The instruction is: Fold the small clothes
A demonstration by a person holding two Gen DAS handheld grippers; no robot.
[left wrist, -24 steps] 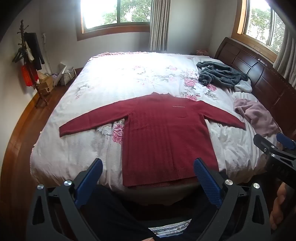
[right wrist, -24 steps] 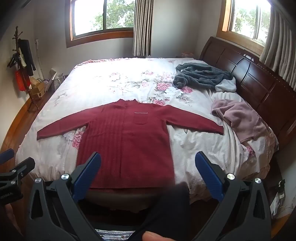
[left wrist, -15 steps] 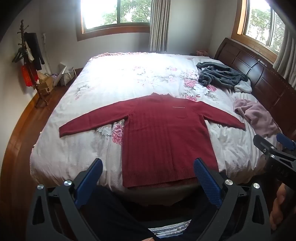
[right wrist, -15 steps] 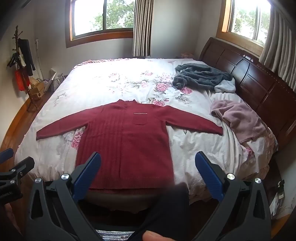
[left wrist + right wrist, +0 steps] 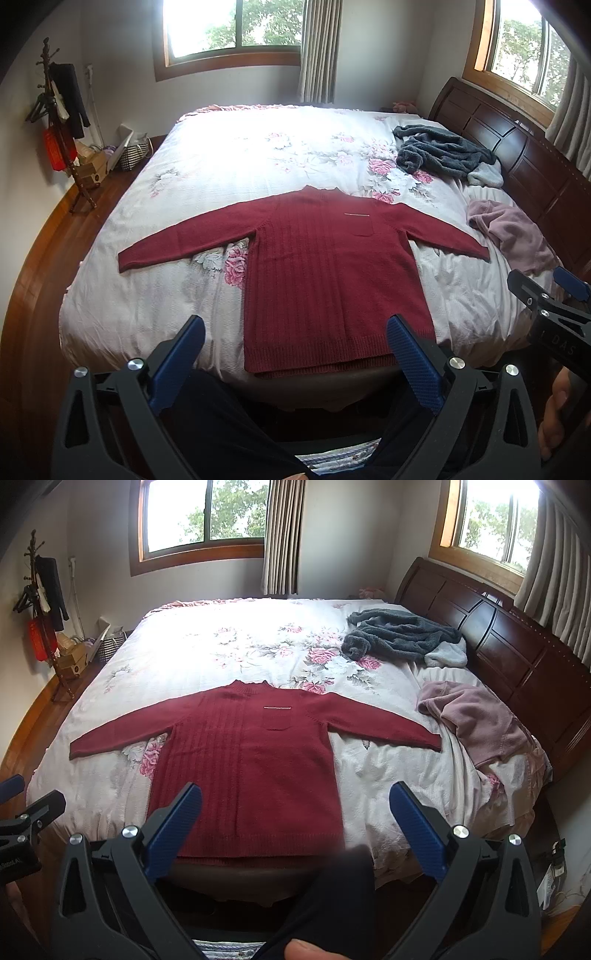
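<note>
Left wrist view is showing a dark red knit sweater (image 5: 332,280) lying flat and face up on the flowered bedspread (image 5: 229,162), its hem hanging just at the near edge of the bed and its collar pointing toward the far edge. Both sleeves are stretching out sideways, and a small chest pocket (image 5: 360,230) is sitting under a thin pale stripe.

The left gripper (image 5: 295,354) is hovering off the near edge with its blue-padded fingers (image 5: 177,365) spread wide apart, gripping nothing. The right gripper (image 5: 295,823) is hovering beside it, its jaws likewise standing wide and empty, clear of the sweater's hem.

Toward the headboard (image 5: 517,653) edge of the bed, a grey fleece garment (image 5: 399,635) is lying crumpled near the far corner, with a pale blue piece (image 5: 445,657) touching it. A pink garment (image 5: 476,720) is lying bunched nearer, just beyond the tip of the sweater's sleeve.

A coat stand (image 5: 62,122) is standing on the wooden floor beyond the opposite edge of the bed, against the wall.
</note>
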